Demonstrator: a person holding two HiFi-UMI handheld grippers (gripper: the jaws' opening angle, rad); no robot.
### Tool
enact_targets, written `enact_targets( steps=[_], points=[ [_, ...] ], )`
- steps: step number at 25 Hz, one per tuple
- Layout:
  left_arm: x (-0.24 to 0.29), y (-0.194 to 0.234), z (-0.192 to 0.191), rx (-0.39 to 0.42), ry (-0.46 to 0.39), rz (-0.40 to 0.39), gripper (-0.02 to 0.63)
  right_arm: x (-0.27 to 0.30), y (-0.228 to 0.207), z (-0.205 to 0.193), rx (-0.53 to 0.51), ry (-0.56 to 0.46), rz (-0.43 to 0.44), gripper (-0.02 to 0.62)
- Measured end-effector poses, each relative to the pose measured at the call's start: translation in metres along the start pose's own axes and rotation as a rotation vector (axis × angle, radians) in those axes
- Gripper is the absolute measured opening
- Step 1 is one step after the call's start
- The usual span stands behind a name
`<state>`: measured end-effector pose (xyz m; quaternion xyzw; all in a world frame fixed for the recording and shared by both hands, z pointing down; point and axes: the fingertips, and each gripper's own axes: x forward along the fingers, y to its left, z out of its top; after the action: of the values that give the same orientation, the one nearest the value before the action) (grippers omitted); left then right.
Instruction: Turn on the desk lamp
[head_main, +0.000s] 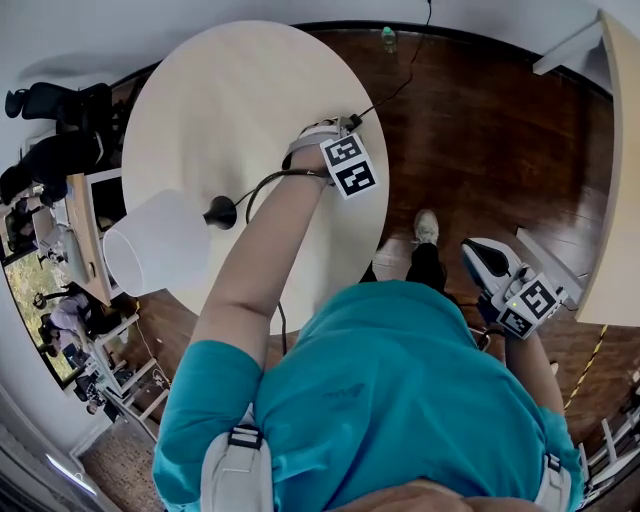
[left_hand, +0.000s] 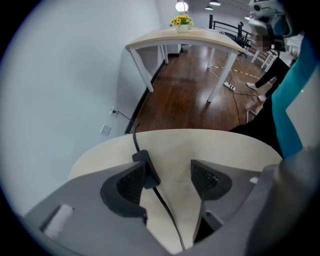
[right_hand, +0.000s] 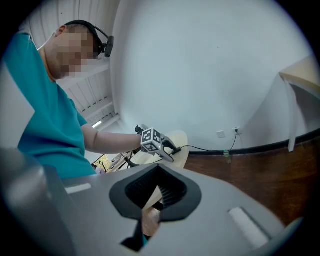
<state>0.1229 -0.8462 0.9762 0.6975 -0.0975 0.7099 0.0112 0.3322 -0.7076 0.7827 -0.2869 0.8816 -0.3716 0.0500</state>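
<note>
Your left gripper (left_hand: 170, 176) is pointing straight down over the round pale-wood table (left_hand: 220, 145) with its jaws standing apart and gripping nothing. The small black inline switch (left_hand: 146, 168) is lying between them, right against the left-hand pad, and the thin black cord (left_hand: 170, 220) is running on under the gap. Judging from this, you are lining up on that switch. Shifting so it sits midway between the pads should stop the closing jaws from skidding it sideways or pinching only the cord. Squeezing squarely across its body, with the table backing it, seems the safest press. The white-shaded desk lamp (head_main: 160, 245) is standing along the cord, off to the gripper's left and nearer you, close to the table edge. Your right gripper (right_hand: 159, 190) is idling level at your side, clenched on nothing.
</note>
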Motion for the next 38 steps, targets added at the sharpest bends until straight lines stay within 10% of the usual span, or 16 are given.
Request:
enact_targets(
  steps=[9, 16, 28, 38],
  points=[
    [-0.002, -0.005, 0.004, 0.070, 0.097, -0.098, 0.382, -0.010, -0.001, 0.000, 0.005, -0.011, 0.000, 0.002],
    [-0.038, -0.008, -0.002, -0.153, -0.051, -0.019, 0.454, -0.032, 0.014, 0.012, -0.023, -0.032, 0.023, 0.002],
    [-0.300, -0.163, 0.056, -0.470, -0.871, 0.137, 0.372, -0.119, 0.103, 0.061, -0.197, -0.087, 0.163, 0.002],
    [-0.503, -0.281, -0.054, -0.565, -1.402, 0.167, 0.145, -0.117, 0.298, 0.059, -0.357, -0.107, 0.180, 0.002]
  ],
)
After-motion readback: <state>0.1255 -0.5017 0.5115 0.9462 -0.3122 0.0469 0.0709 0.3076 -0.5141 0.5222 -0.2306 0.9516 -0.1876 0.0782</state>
